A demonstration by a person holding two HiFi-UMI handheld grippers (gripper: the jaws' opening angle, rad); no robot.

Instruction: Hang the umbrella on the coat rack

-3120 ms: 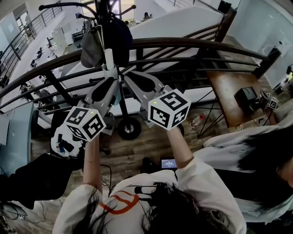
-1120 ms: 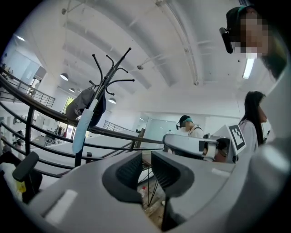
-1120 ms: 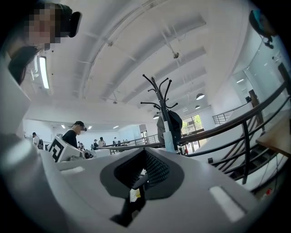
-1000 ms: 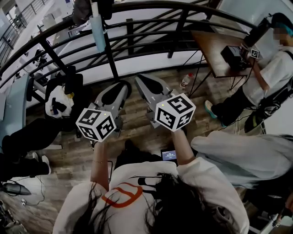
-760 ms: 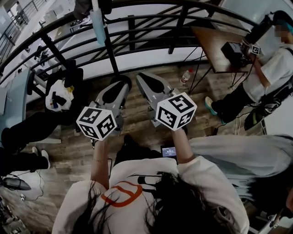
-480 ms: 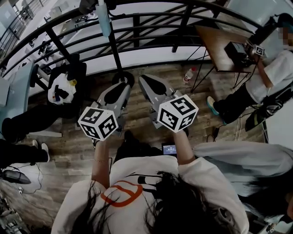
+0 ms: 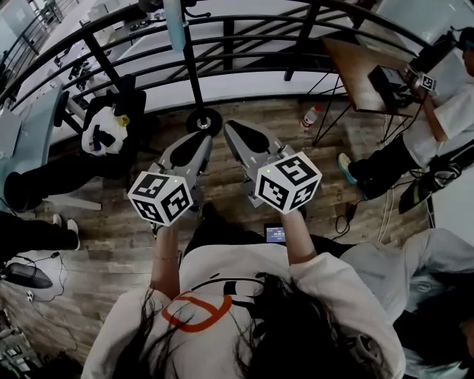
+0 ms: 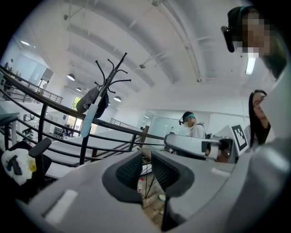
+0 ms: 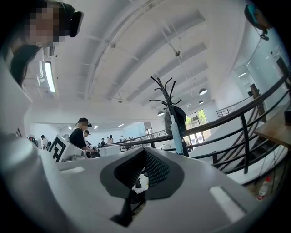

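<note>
At the top edge of the head view, the folded light-blue umbrella (image 7: 175,22) hangs lengthwise against the pole of the black metal coat rack (image 7: 195,78). The rack stands just in front of the curved black railing (image 7: 259,53) with a black wheel (image 7: 204,121) at its foot. Both gripper views confirm the position: the umbrella hangs from the upper part of the rack, just beside a dark bag (image 8: 92,100) on the same rack, and touches neither gripper. The left gripper (image 8: 146,169) is held low and close to the body, well apart from the rack. Its jaws stand at a narrow gap, with only floor visible between them. The right gripper (image 9: 138,176) is held beside it at about the same height, its jaws set to a narrower slit. A small white-and-black shape shows through that slit. It is judged to be background, probably the panda plush toy (image 7: 104,130) on the dark chair (image 7: 127,100), not a held item. Assessment: both grippers sit low and unloaded because the rack alone carries the umbrella. The hanging step appears complete, and no further grasp is indicated. Risk: the rack may roll on its wheel if bumped.
</note>
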